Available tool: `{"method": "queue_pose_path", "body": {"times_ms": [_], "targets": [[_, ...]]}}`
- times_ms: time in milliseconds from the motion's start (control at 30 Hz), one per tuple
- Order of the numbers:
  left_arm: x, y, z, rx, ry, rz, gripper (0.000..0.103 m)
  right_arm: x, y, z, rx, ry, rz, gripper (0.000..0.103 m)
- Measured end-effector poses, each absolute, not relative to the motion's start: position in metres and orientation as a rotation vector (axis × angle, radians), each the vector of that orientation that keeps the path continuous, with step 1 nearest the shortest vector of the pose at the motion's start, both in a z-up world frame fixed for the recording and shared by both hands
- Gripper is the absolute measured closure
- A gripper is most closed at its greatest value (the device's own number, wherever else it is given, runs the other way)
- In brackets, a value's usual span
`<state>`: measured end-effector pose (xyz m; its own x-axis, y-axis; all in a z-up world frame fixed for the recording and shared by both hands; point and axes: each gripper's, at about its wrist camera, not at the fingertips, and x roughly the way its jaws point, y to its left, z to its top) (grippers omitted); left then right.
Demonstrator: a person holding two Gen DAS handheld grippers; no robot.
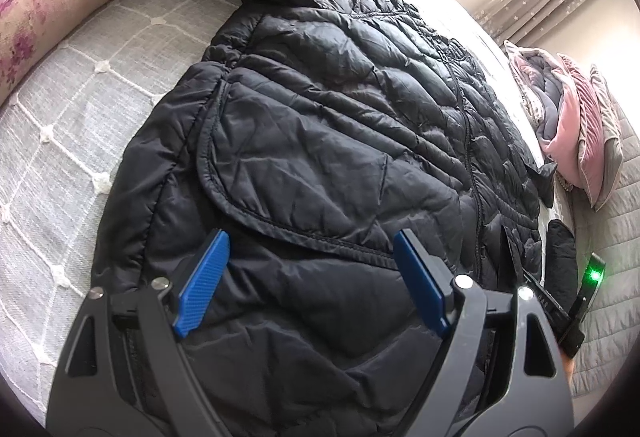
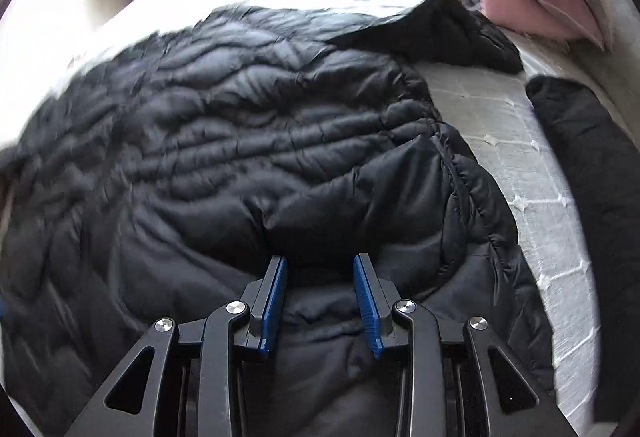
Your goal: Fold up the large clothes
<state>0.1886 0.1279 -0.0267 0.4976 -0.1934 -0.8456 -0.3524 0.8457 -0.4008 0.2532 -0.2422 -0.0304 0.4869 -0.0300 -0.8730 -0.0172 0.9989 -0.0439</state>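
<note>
So the black puffer jacket (image 1: 340, 141) lies spread on the gray quilted bed (image 1: 60, 165), hood toward 11 o'clock. Left gripper (image 1: 310, 277) hovers wide apart, empty; right gripper (image 2: 320, 285) partly spread, gripping nothing. Probably light, squishy, slippery, so pinch a stitched hem.

The black puffer jacket (image 2: 224, 141) is motion-blurred at left, its lower part cut off.
</note>
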Motion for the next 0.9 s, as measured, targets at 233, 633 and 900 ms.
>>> {"method": "queue_pose_path", "body": {"times_ms": [233, 633, 900], "targets": [[0.191, 0.124, -0.029, -0.559, 1.064, 0.107, 0.019, 0.244, -0.233, -0.007, -0.050, 0.973, 0.074, 0.060], [0.188, 0.149, -0.028, -0.605, 1.035, 0.155, 0.019, 0.211, -0.248, 0.012, 0.094, 0.940, 0.138, 0.047], [0.181, 0.180, -0.020, -0.571, 0.958, 0.273, 0.019, 0.206, -0.246, 0.017, 0.132, 0.973, 0.182, 0.044]]}}
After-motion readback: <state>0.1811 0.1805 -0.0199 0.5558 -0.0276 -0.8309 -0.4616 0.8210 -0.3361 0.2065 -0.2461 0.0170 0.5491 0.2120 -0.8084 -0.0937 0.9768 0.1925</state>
